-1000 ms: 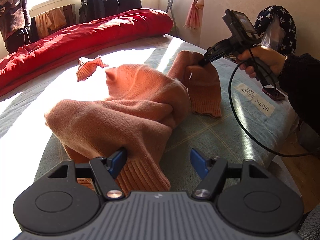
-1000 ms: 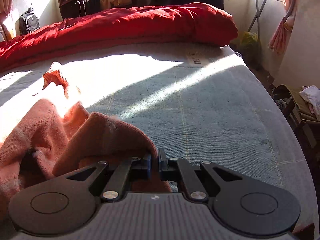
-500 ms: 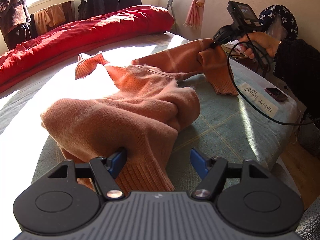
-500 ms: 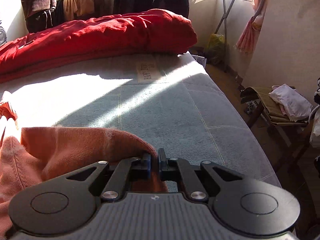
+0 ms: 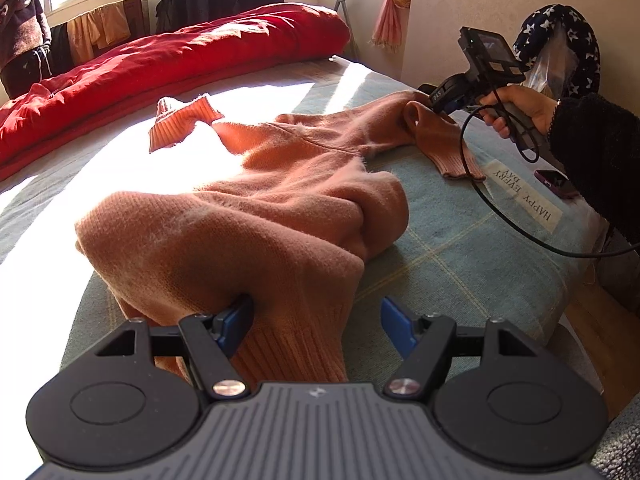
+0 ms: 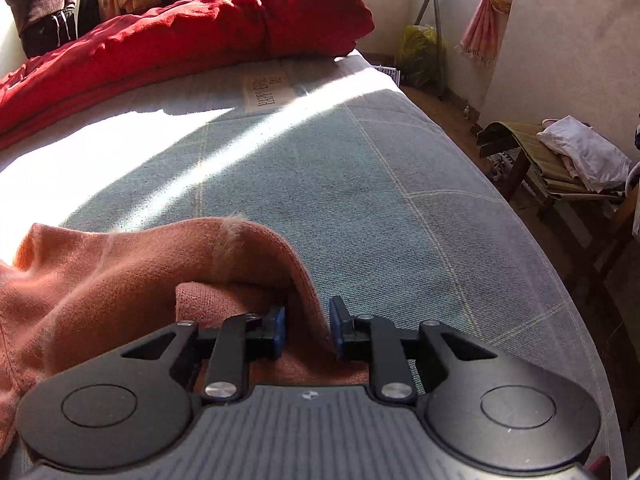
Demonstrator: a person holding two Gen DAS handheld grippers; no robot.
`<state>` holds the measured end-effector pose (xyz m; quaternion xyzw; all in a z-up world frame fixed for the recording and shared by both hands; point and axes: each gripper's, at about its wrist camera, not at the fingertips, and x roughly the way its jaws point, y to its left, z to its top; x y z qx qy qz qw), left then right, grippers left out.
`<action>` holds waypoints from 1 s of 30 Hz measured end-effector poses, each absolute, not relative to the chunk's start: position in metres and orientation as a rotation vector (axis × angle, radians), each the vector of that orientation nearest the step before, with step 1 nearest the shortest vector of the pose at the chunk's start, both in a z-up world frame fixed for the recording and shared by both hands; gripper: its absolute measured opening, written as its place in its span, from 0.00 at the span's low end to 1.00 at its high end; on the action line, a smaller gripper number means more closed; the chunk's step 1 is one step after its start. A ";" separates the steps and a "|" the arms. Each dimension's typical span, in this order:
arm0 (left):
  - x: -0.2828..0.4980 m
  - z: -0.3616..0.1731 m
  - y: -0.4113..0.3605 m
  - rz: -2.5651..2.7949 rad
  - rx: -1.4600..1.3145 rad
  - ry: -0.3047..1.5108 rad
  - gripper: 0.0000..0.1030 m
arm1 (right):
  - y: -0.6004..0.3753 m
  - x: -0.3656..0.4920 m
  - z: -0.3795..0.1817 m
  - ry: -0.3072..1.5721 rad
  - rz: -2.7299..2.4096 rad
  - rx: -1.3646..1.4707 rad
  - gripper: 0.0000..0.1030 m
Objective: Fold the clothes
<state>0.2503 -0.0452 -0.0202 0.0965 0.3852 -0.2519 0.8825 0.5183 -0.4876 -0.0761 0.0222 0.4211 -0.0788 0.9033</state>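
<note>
The right gripper (image 6: 307, 328), clenched on the orange sweater (image 5: 256, 216)'s sleeve (image 5: 432, 136) a moment ago, now stands parted, releasing it spread beside the body; the left gripper (image 5: 316, 320) gapes over the hem (image 5: 288, 344).

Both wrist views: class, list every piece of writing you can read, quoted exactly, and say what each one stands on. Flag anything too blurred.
"HAPPY EVERY DAY": white label on the blue-grey bed cover, upside down in the left wrist view.
"HAPPY EVE...": a second white label on the cover near the red duvet; the rest is too blurred.
Round badge on a hanging dark jacket: too small to read.
White lettering on the right tongs: unreadable.
</note>
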 end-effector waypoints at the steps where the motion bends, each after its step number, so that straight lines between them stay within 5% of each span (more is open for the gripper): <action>1: 0.250 -0.020 -0.046 -0.523 0.201 0.801 0.69 | -0.489 0.512 -0.071 0.857 -0.155 0.054 0.46; 4: 0.245 -0.019 -0.047 -0.520 0.205 0.790 0.69 | -0.496 0.493 -0.059 0.841 -0.123 0.105 0.52; 19: 0.224 -0.012 -0.039 -0.488 0.171 0.771 0.70 | -0.494 0.422 -0.102 0.977 -0.018 0.302 0.52; 20: 0.224 -0.013 -0.037 -0.484 0.163 0.777 0.70 | -0.494 0.420 -0.105 0.975 -0.015 0.312 0.51; 24: 0.224 -0.018 -0.032 -0.460 0.139 0.798 0.70 | -0.493 0.419 -0.098 0.940 -0.037 0.271 0.10; 30: 0.225 -0.019 -0.030 -0.448 0.129 0.800 0.70 | -0.504 0.423 -0.081 0.888 -0.108 0.185 0.08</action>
